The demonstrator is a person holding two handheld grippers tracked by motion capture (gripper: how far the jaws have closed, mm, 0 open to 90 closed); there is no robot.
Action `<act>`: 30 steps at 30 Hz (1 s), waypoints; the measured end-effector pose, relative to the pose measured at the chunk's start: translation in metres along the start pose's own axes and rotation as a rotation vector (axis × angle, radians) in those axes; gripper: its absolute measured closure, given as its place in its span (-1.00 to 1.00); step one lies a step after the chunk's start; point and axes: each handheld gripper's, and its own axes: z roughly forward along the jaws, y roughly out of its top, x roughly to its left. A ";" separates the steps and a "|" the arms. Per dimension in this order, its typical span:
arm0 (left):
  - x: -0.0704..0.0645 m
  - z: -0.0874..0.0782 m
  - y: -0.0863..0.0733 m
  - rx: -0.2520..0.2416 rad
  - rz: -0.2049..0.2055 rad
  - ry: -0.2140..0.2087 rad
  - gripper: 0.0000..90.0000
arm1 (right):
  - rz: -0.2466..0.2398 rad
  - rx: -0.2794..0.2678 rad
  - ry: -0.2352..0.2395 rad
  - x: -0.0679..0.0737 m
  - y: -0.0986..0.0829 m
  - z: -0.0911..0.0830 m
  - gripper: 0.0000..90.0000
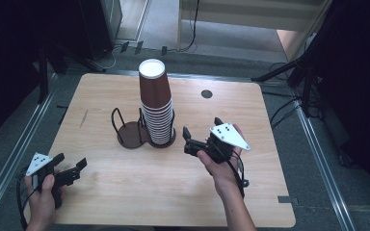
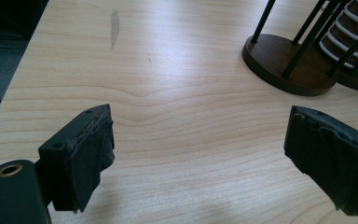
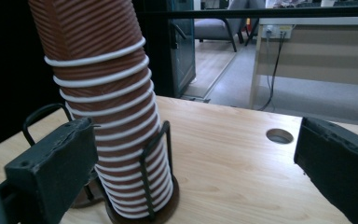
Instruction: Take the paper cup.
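A tall stack of brown ribbed paper cups (image 1: 155, 103) with white rims stands upside down in the right half of a dark two-place wire holder (image 1: 130, 134) at the table's middle. The holder's left base is bare. My right gripper (image 1: 201, 127) is open, just right of the stack and pointing toward it. In the right gripper view the stack (image 3: 107, 93) rises close ahead, left of centre between the jaws of that gripper (image 3: 196, 163). My left gripper (image 1: 72, 161) is open near the front left corner. In its own view, the left gripper (image 2: 200, 149) spans bare wood, with the holder's base (image 2: 284, 65) ahead at right.
The wooden table (image 1: 125, 187) has a round cable hole (image 1: 206, 94) behind and to the right of the stack, also seen as a hole (image 3: 279, 136) in the right gripper view. Dark stands and cables lie on the floor around the table.
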 end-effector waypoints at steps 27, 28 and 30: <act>0.000 0.001 0.000 0.009 0.005 -0.016 -0.80 | -0.021 -0.040 0.060 0.045 0.025 0.048 -1.00; 0.000 0.001 0.000 0.009 0.005 -0.016 -0.80 | -0.017 -0.042 0.061 0.047 0.026 0.049 -1.00; 0.000 0.001 0.000 0.009 0.005 -0.016 -0.80 | -0.017 -0.045 0.063 0.049 0.027 0.052 -1.00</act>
